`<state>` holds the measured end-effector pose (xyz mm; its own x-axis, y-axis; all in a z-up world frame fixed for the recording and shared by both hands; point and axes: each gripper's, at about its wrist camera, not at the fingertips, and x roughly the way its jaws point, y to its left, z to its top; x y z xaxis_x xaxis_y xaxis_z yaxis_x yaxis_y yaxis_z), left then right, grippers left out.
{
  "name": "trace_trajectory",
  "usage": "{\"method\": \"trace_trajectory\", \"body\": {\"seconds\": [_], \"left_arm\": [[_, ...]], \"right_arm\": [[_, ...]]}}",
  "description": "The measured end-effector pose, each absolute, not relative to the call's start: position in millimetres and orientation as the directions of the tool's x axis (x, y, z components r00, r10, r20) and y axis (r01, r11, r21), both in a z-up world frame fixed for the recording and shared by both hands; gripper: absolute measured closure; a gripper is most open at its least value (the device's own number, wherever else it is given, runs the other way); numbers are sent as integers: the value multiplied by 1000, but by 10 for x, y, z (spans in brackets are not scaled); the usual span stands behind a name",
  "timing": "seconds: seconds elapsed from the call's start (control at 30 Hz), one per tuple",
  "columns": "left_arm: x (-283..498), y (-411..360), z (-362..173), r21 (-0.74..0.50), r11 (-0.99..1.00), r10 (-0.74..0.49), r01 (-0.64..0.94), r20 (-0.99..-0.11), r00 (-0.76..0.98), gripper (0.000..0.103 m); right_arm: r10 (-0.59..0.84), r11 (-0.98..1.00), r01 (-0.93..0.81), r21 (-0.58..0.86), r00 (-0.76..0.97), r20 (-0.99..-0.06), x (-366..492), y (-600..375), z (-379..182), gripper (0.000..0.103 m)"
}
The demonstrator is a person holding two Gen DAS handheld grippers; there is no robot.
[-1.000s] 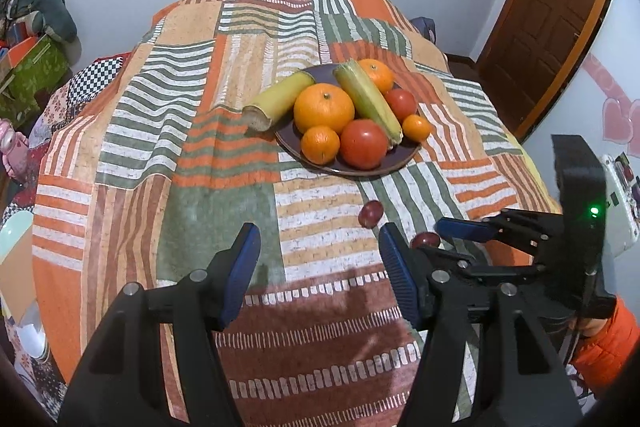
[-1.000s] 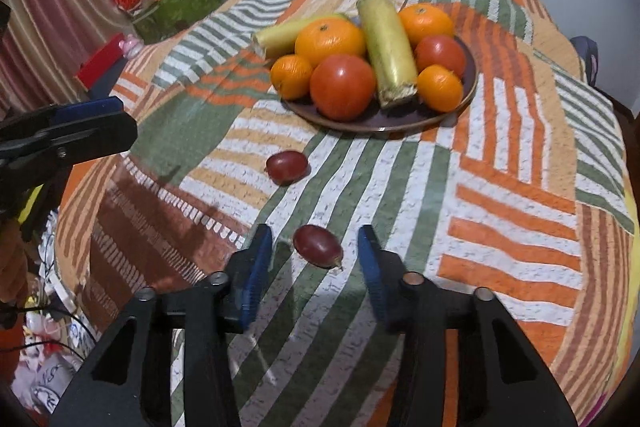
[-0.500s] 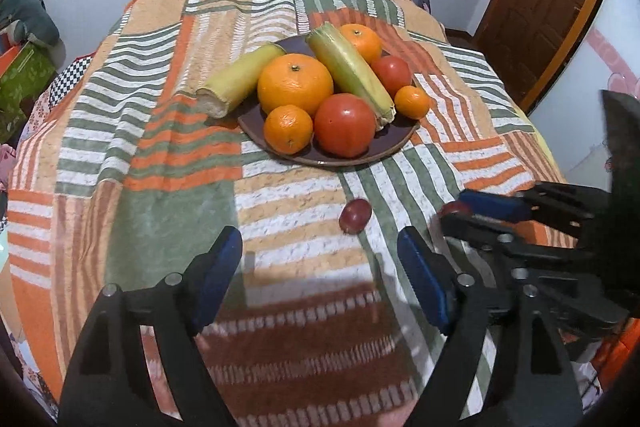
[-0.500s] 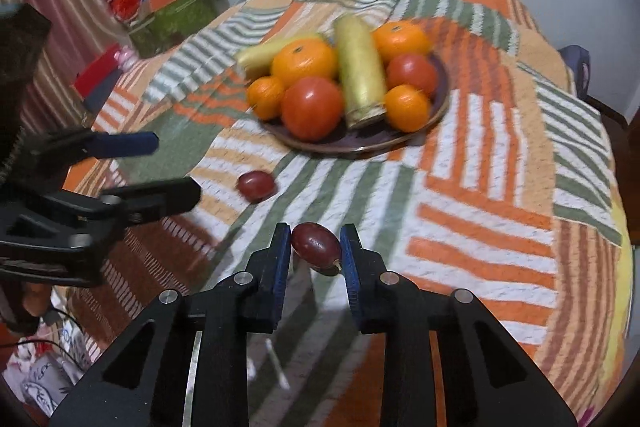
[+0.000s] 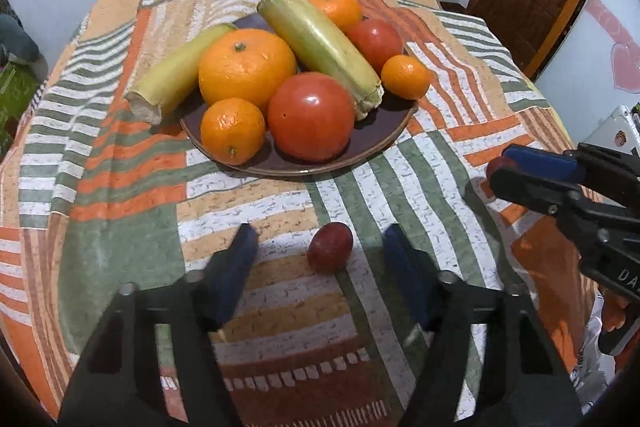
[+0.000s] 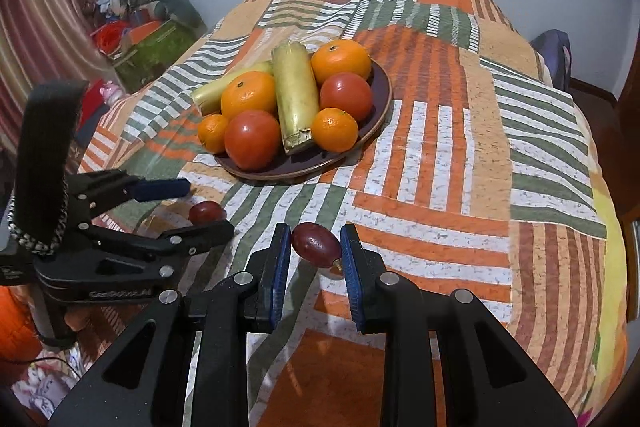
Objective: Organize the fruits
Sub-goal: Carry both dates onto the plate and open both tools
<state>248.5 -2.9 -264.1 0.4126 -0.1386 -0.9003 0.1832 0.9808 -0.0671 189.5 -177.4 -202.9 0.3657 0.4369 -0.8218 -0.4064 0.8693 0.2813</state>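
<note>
A round, dark brown glazed plate (image 5: 372, 143) sits on a patchwork cloth (image 5: 120, 187) of orange, green and white striped blocks with a coarse, speckled weave. The plate is heaped: a large dimpled orange (image 5: 247, 67) at its middle, a smooth glossy tomato (image 5: 311, 117) on its near side, a small mandarin (image 5: 233, 131) just left of that tomato, and a long pale green husked cob (image 5: 318, 45) lying slantwise across the pile. A second, yellower cob (image 5: 176, 75) juts over the plate's left rim, its cut end fibrous.

Nearer than the plate and off its rim, a small oval grape (image 5: 330, 247), dark red and matte, lies on the cloth. The left gripper (image 5: 320, 259) straddles it: its jaws have just been closing, yet the blue ribbed pads (image 5: 240, 259) stand spread on either side, clear of the skin.

To the plate's near right, the right gripper (image 6: 314, 249) pinches a second grape (image 6: 316, 245), equally dark and egg-shaped, with a stub of stem at its lower end. The blue grooved pads (image 6: 282, 259) press its two flanks, the black jointed fingers drawn narrow. Whether this grape is lifted clear of the cloth cannot be told.
</note>
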Motion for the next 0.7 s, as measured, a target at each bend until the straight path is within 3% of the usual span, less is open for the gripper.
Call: {"method": "trace_trajectory", "body": {"seconds": [0.13, 0.27, 0.7], "left_arm": [[2465, -7, -2633, -71, 980, -147, 188, -894, 424, 65], [2447, 7, -2607, -97, 974, -176, 203, -891, 418, 80], [2557, 81, -2206, -94, 976, -182, 195, -843, 505, 81]], "right_arm": [[444, 866, -411, 285, 367, -817, 1913, -1761, -2023, 80], [452, 863, -414, 290, 375, -809, 1949, -1750, -2003, 80], [461, 862, -428, 273, 433, -774, 2136, -1704, -1822, 80]]}}
